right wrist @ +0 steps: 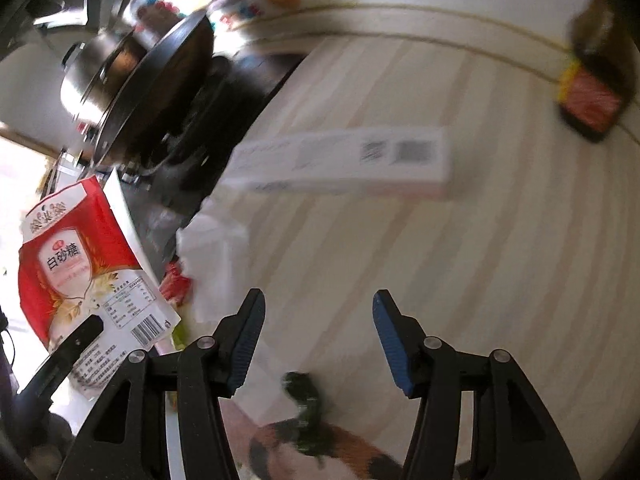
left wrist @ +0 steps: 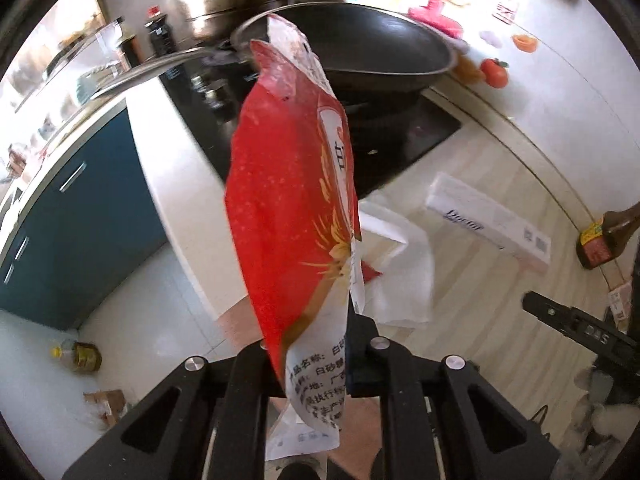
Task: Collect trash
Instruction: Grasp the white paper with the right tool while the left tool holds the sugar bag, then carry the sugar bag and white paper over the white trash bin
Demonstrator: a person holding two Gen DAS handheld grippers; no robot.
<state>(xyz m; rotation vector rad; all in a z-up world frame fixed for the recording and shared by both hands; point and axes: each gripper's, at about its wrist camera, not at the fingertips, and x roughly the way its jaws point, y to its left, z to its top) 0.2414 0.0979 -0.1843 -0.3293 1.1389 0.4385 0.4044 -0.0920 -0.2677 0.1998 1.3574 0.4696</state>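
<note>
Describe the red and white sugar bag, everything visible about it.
The sugar bag is a flat, crinkled plastic pouch, red with a white label panel, golden wheat art, and black Chinese print and a barcode on its white end. It looks empty or nearly so. The left gripper pinches its printed end, so it stands up in the air, clear of the counter, in front of the black wok.
</note>
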